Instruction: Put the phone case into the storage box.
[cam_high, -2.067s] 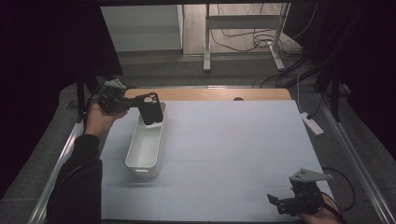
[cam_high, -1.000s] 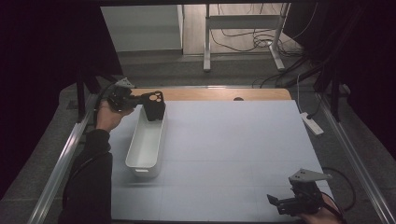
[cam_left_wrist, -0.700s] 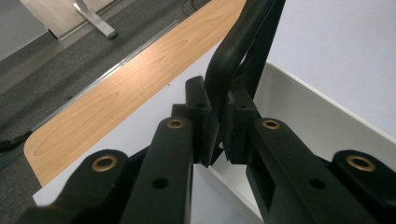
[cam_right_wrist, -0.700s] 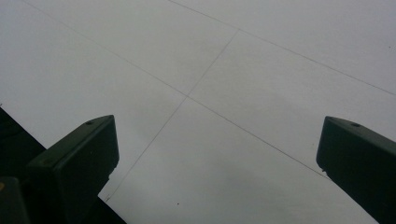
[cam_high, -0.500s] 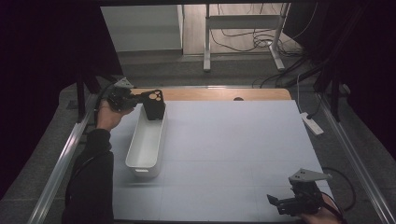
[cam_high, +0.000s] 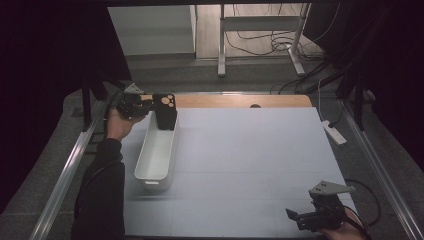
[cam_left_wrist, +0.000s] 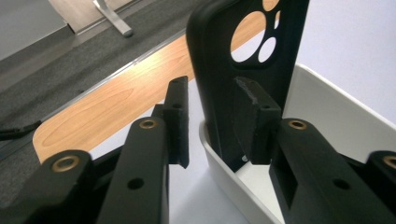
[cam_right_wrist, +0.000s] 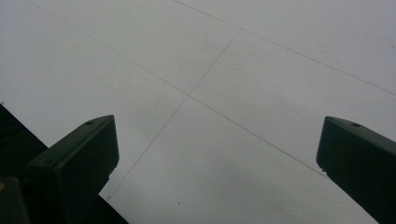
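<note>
A black phone case (cam_high: 165, 111) with round camera holes stands upright in the far end of a long white tray (cam_high: 150, 182), leaning on its end wall. My left gripper (cam_high: 154, 107) reaches it from the left. In the left gripper view the case (cam_left_wrist: 252, 51) is between the jaws, inside the tray (cam_left_wrist: 327, 88). The jaws of my left gripper (cam_left_wrist: 215, 93) have just been opening: the left pad (cam_left_wrist: 177, 116) stands off the case with a gap showing. My right gripper (cam_high: 295, 216) rests open at the near right corner, and in its own view the right gripper (cam_right_wrist: 217, 140) has nothing but the white mat between its fingers.
A pale mat (cam_high: 250, 150) covers the table, with a wooden strip (cam_high: 225, 101) along its far edge. A white power strip (cam_high: 332, 132) lies off the mat's right side. Metal rails (cam_high: 75, 165) run down both sides. Desk legs and cables stand beyond the table.
The left gripper carried the case to the tray's far end and set it upright there. Its jaws now stand slightly parted. The right gripper has not moved.
</note>
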